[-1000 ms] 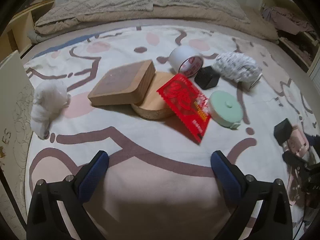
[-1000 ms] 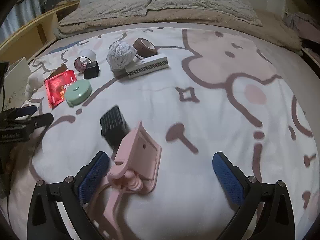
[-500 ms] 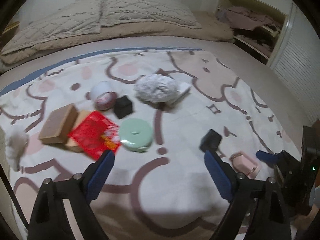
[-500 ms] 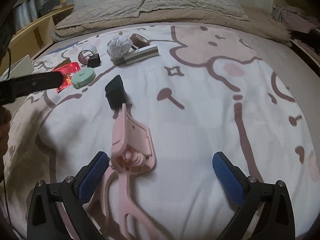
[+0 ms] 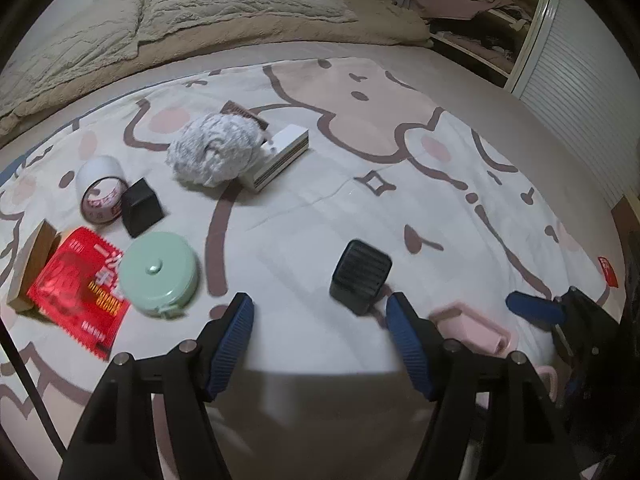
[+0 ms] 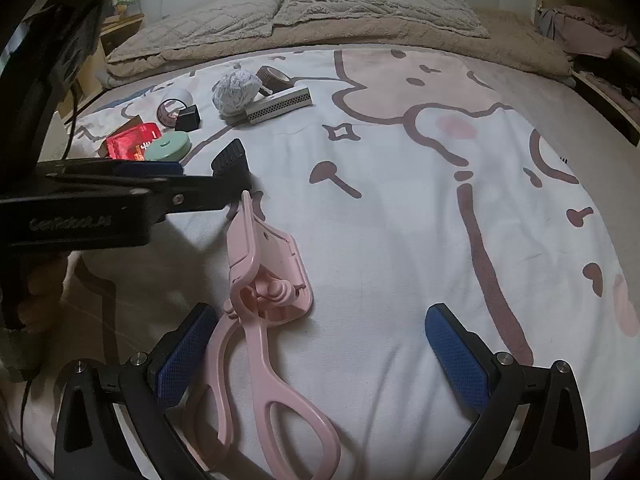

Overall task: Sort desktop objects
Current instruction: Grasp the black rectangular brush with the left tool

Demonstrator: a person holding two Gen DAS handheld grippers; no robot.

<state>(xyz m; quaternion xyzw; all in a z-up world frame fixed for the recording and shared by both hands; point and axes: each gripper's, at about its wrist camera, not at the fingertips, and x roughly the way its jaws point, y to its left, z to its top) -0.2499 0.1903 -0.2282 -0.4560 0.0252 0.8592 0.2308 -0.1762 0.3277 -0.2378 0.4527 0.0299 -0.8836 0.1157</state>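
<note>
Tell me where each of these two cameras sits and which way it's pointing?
Left wrist: sits on the left gripper, facing the ribbed black block across the bed; its own blue-padded fingers show.
Right wrist: sits on the right gripper, facing the pink clamp tool; its own fingers show.
Shared: block, tool, and each other's gripper.

Left wrist view: low over the bed [image 5: 360, 208], facing the pillows, black ribbed block [image 5: 360, 276] close ahead. Right wrist view: low, same heading, from further right, pink tool [image 6: 264, 300] directly below. Both share the block [image 6: 231, 160], green round case [image 5: 159, 274] [image 6: 168, 146] and pillows.
</note>
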